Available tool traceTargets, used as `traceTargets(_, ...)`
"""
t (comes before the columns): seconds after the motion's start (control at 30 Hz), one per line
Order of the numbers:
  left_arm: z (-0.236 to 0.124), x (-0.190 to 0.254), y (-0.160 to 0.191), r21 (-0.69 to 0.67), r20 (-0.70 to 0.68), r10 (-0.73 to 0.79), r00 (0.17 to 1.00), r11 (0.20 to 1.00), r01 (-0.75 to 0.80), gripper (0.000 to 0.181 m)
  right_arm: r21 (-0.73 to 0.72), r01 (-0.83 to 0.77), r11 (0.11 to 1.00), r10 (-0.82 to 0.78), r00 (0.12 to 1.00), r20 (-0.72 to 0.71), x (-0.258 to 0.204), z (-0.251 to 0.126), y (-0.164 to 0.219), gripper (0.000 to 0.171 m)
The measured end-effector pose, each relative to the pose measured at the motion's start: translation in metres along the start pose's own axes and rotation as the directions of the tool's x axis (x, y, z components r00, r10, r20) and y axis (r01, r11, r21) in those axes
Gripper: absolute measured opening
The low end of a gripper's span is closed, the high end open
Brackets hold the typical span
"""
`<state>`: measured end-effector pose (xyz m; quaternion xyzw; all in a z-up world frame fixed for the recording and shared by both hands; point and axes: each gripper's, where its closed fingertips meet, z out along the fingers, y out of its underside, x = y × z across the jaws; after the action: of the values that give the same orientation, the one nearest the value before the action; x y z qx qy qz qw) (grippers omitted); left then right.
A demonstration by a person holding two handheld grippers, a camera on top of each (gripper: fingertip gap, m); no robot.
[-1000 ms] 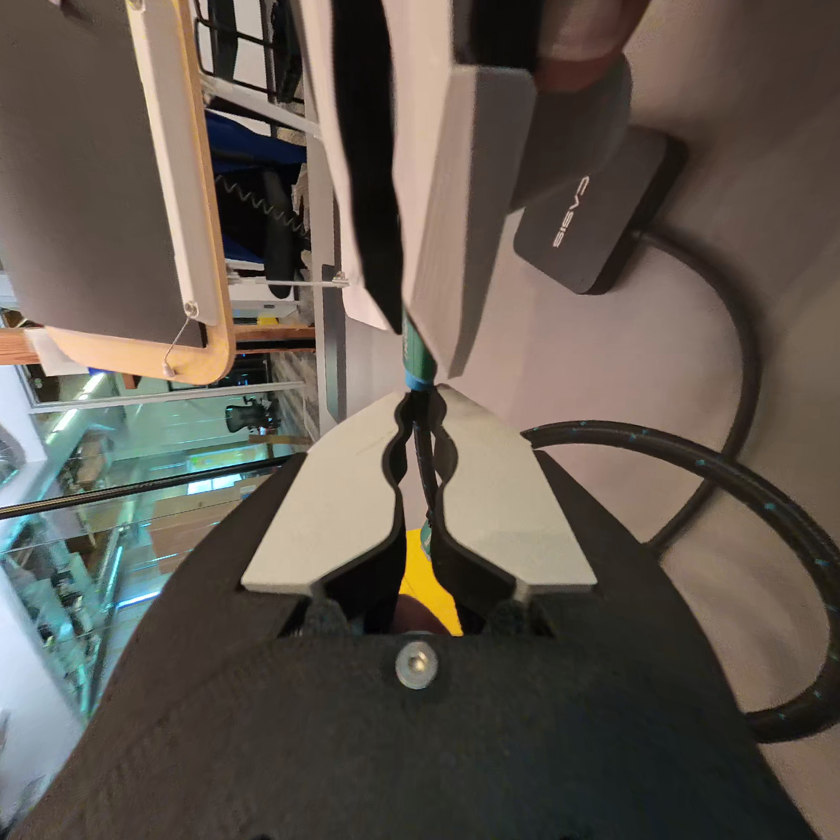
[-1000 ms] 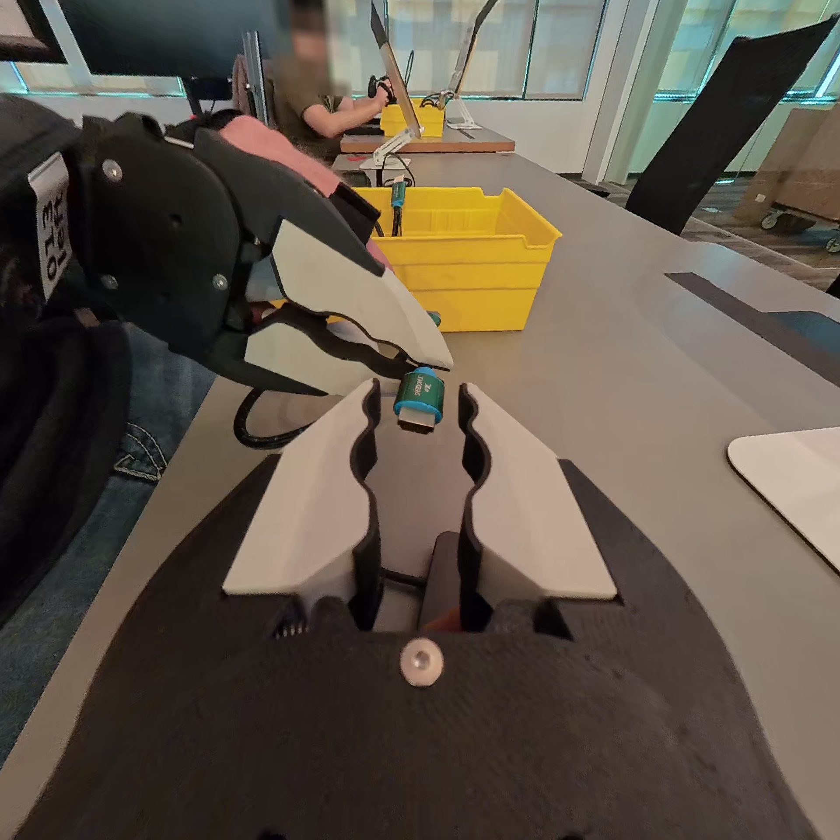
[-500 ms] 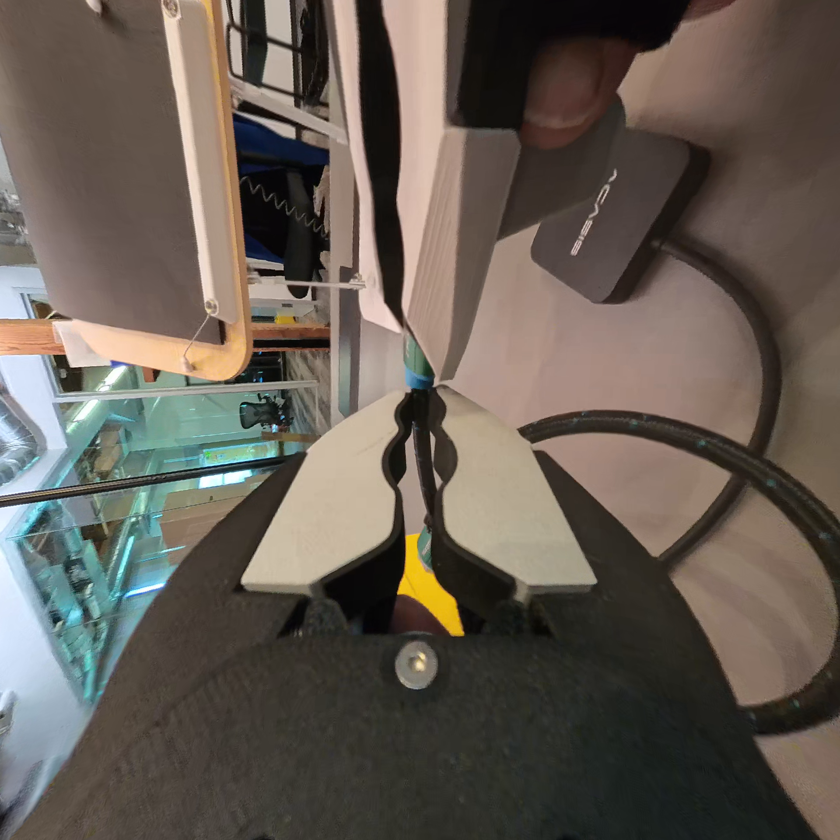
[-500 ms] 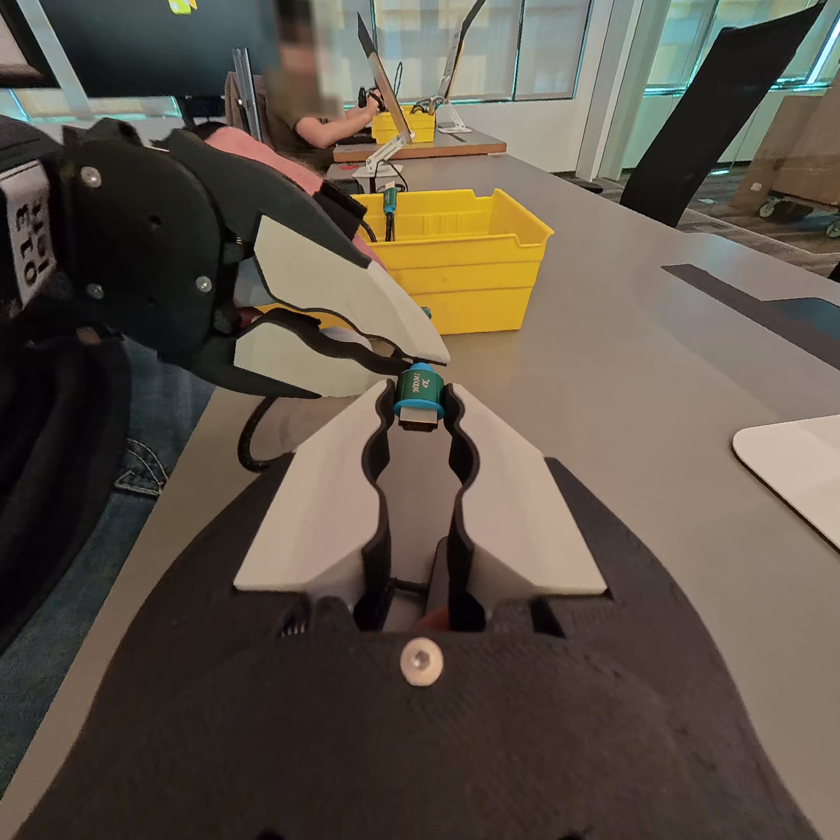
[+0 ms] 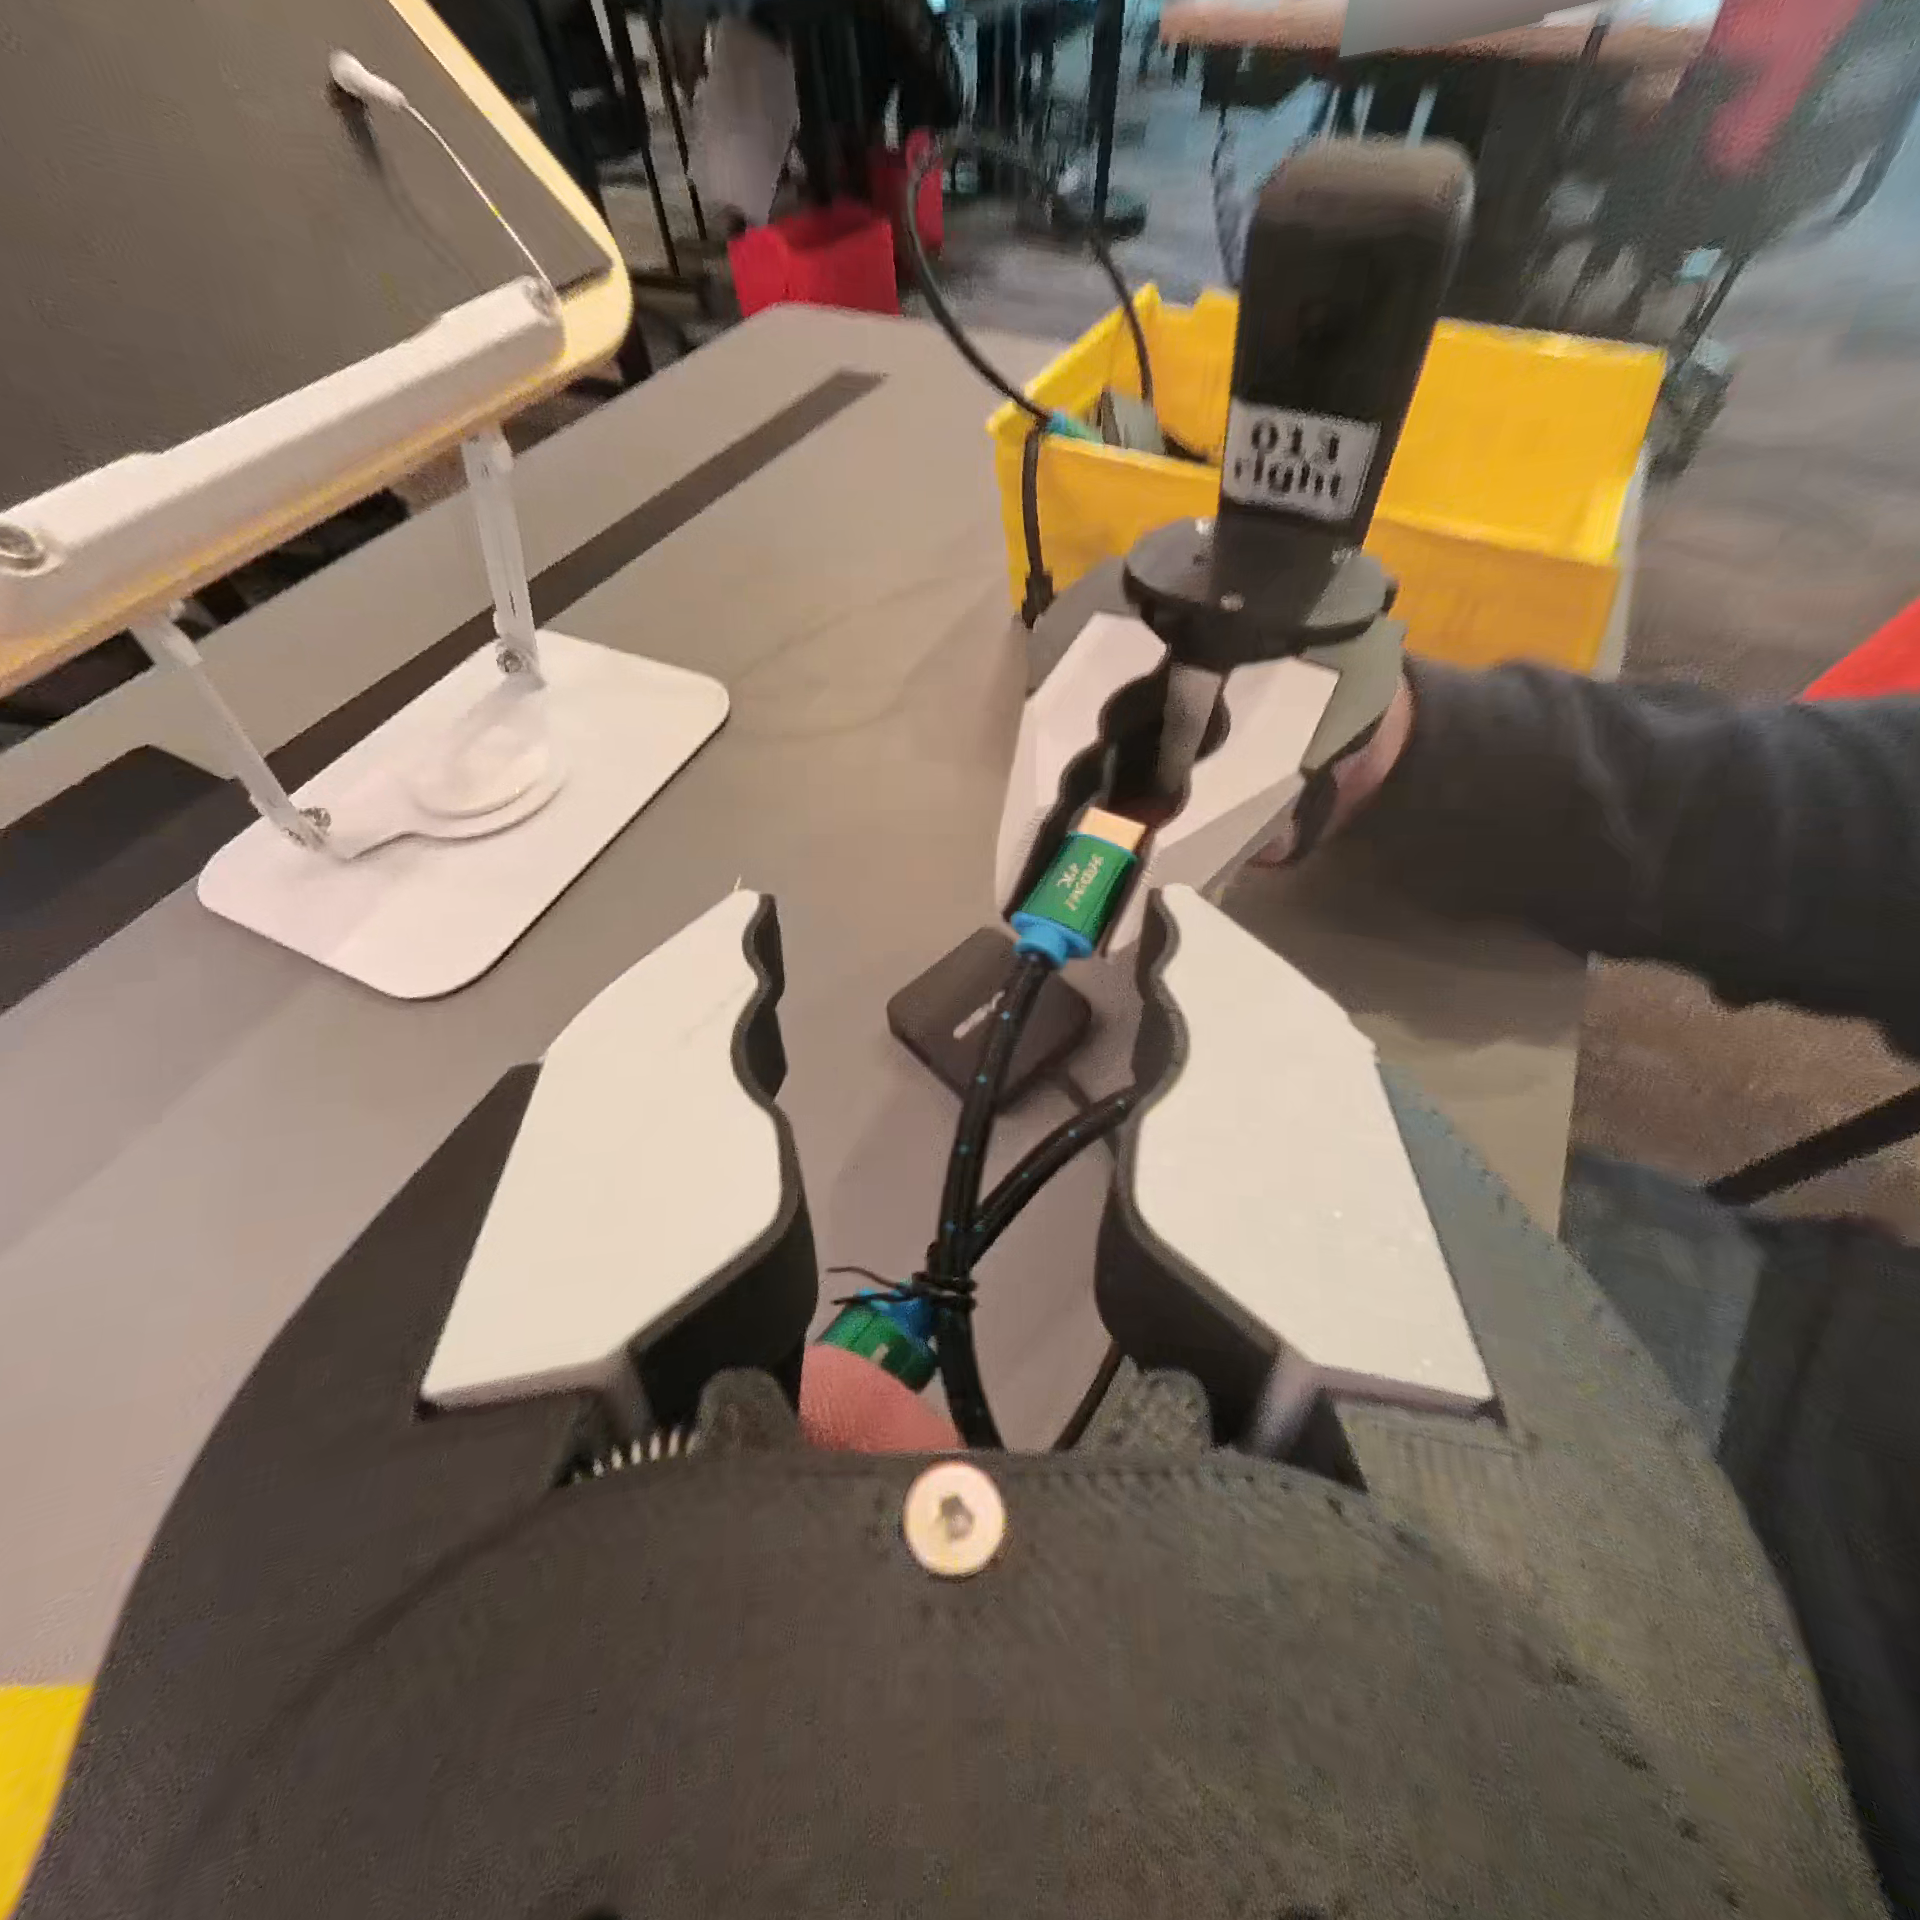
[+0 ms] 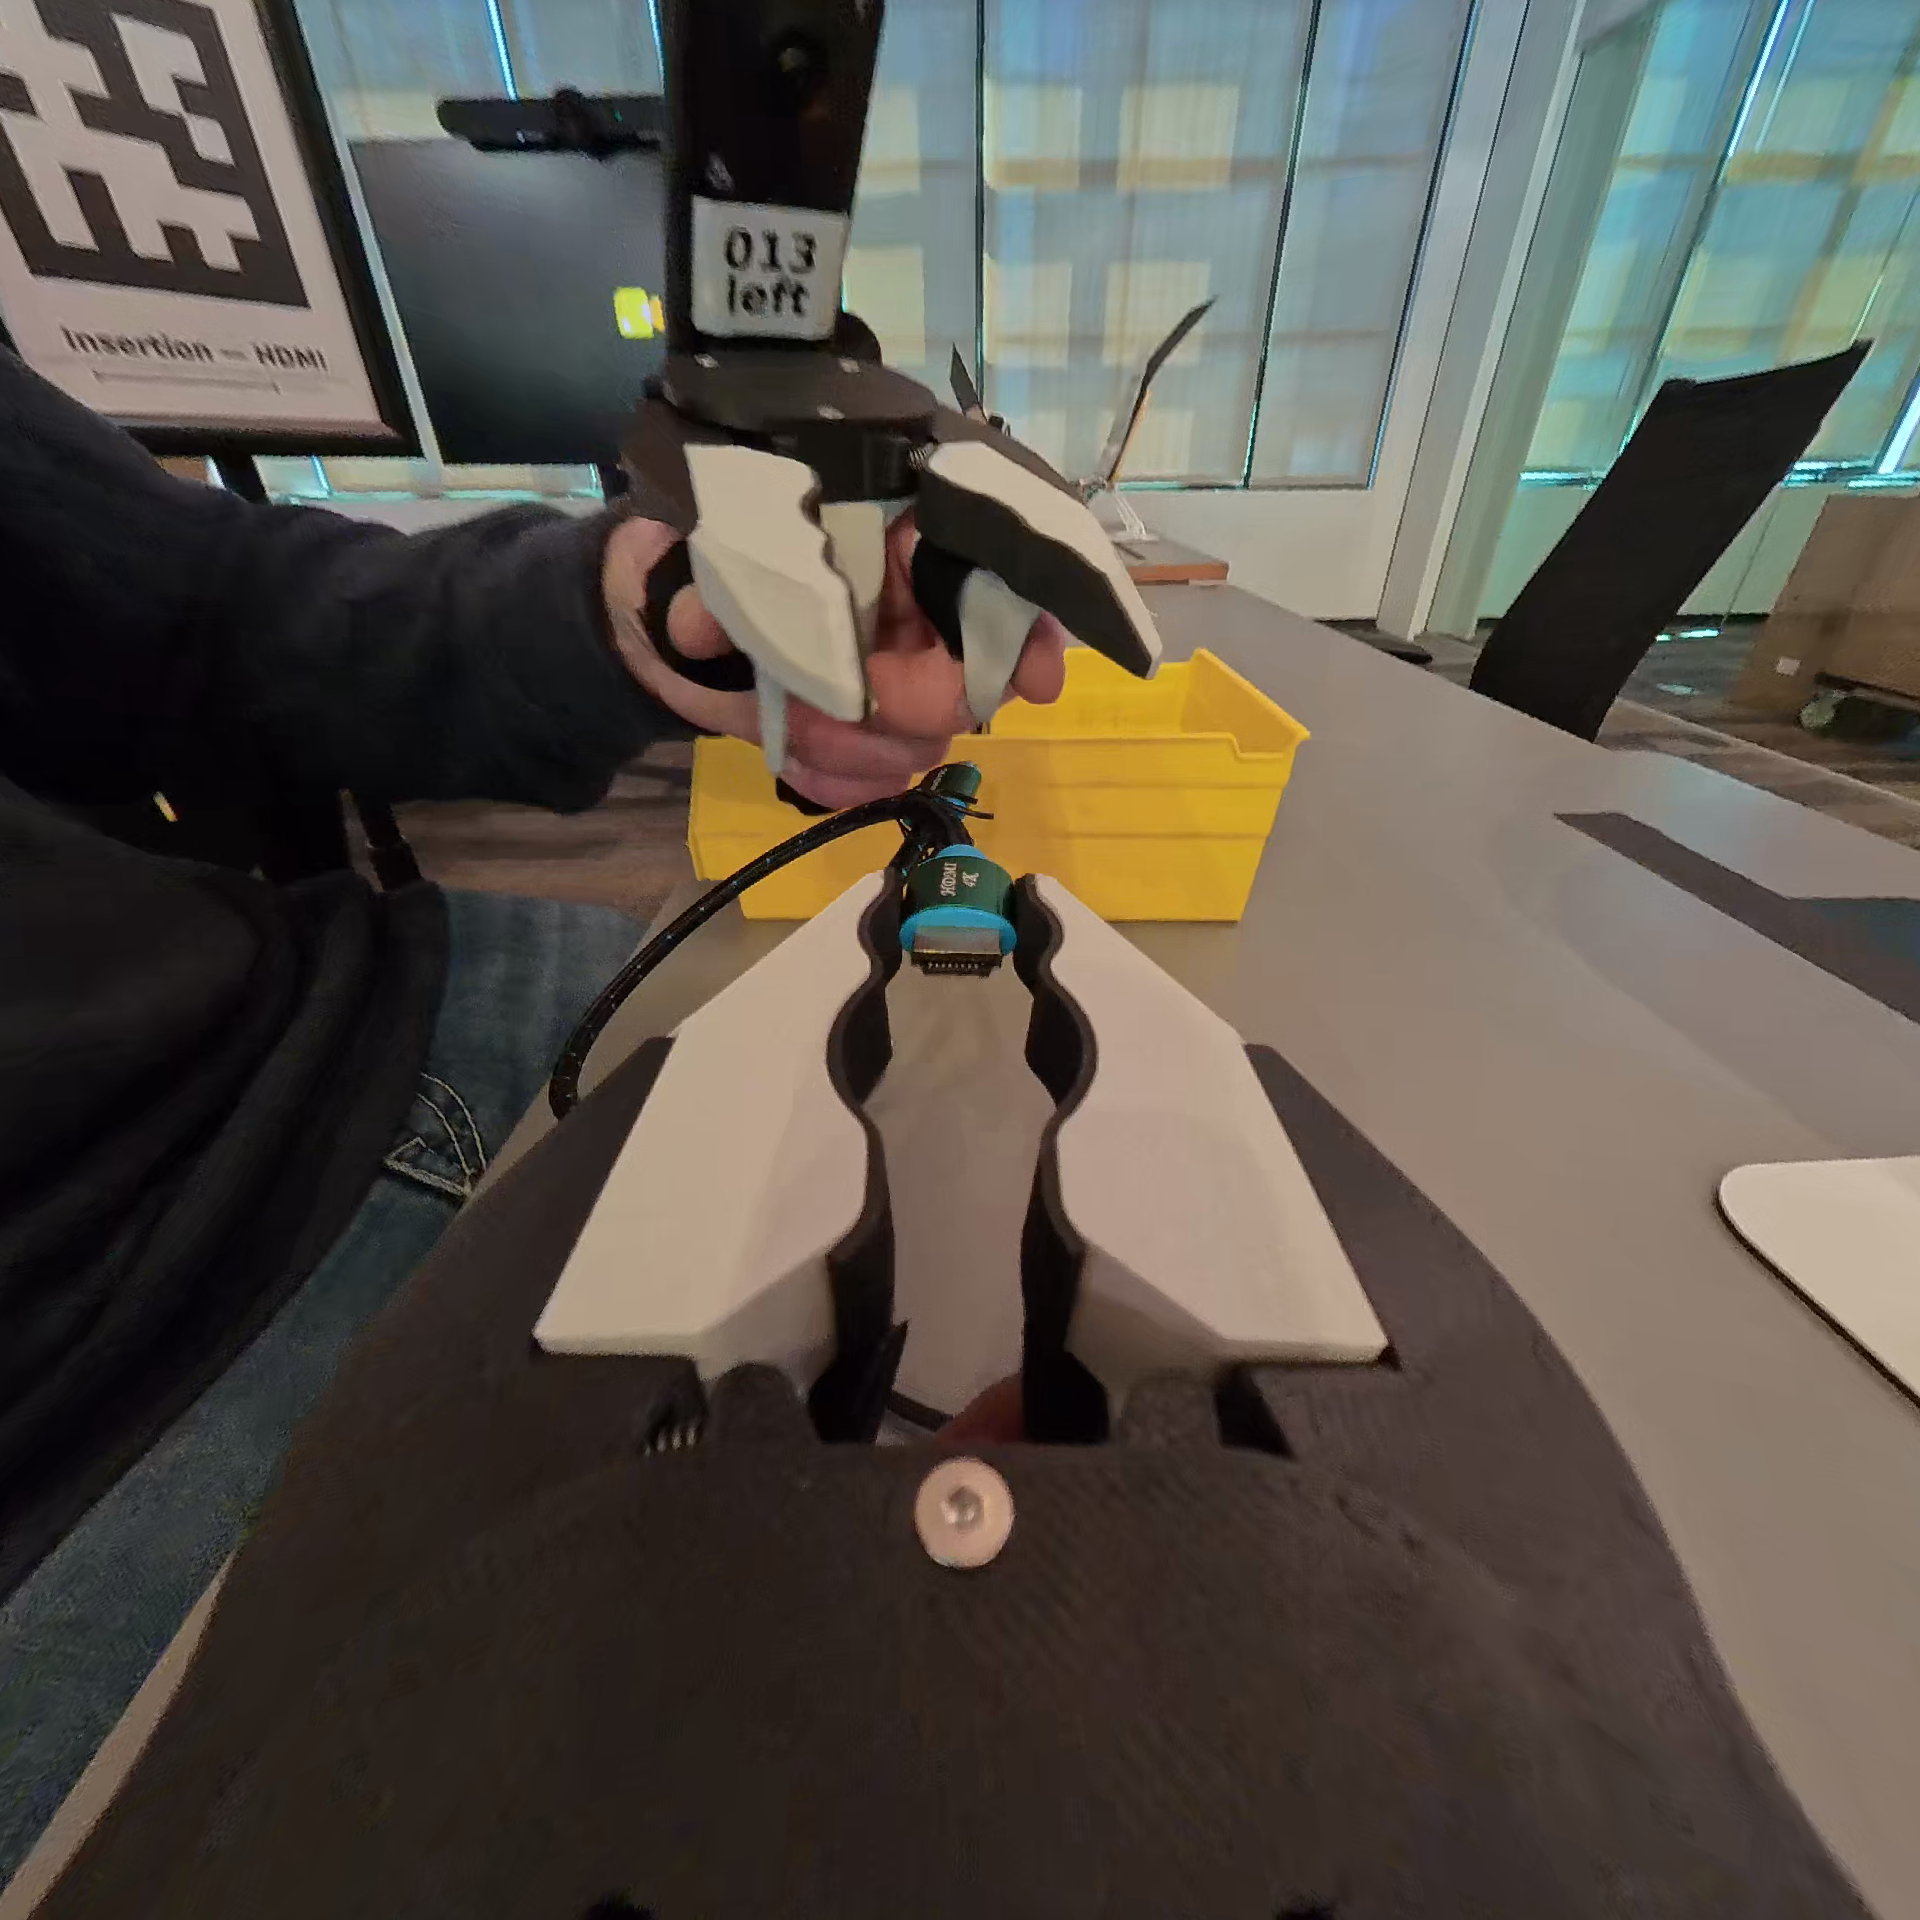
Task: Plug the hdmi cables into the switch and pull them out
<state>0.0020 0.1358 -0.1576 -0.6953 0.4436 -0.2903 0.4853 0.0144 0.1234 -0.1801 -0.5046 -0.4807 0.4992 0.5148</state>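
We found the right gripper (image 6: 956,914) clamped on the green metal HDMI plug with its blue collar (image 6: 954,902), held at the tips of its white fingers (image 6: 769,1132). The plug sat raised above and just beyond the small black flat switch box (image 5: 987,1023) on the grey tabletop (image 5: 831,665), its long axis running along the fingers, contacts facing the right wrist camera. The left gripper (image 5: 961,1008) stood open, empty, over the switch box, astride the braided black cable (image 5: 982,1081). We judged the right gripper must turn the plug toward the switch box.
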Motion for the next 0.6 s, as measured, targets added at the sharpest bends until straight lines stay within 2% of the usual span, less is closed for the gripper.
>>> traceTargets(0.17,-0.026,-0.015,-0.029,0.225,-0.067,-0.134,0.989,0.963,0.146,0.054,0.090,-0.018,0.996,0.019,1.000,-0.004,0.003,-0.009,-0.015,0.019)
traceTargets(0.2,-0.032,-0.019,-0.032,0.239,-0.071,-0.149,0.986,0.957,0.162,0.051,0.109,-0.023,0.994,0.024,1.000,-0.011,0.005,-0.012,-0.019,0.019)
traceTargets(0.3,-0.042,-0.023,-0.026,0.161,-0.042,-0.115,0.993,0.980,0.120,0.049,0.170,-0.033,0.985,0.037,0.999,-0.024,0.010,-0.020,-0.030,0.019)
traceTargets(0.4,-0.050,-0.037,-0.021,0.158,0.047,-0.135,0.990,0.979,0.126,0.040,0.215,-0.038,0.976,0.043,0.999,-0.022,0.011,-0.026,-0.038,0.019)
traceTargets(0.47,-0.053,-0.051,-0.015,0.200,0.088,-0.221,0.971,0.959,0.201,0.033,0.234,-0.034,0.972,0.041,0.999,-0.023,0.011,-0.029,-0.041,0.019)
traceTargets(0.6,-0.050,-0.066,0.000,0.269,0.074,-0.395,0.916,0.892,0.363,0.024,0.288,-0.035,0.957,0.042,0.999,-0.020,0.011,-0.036,-0.050,0.019)
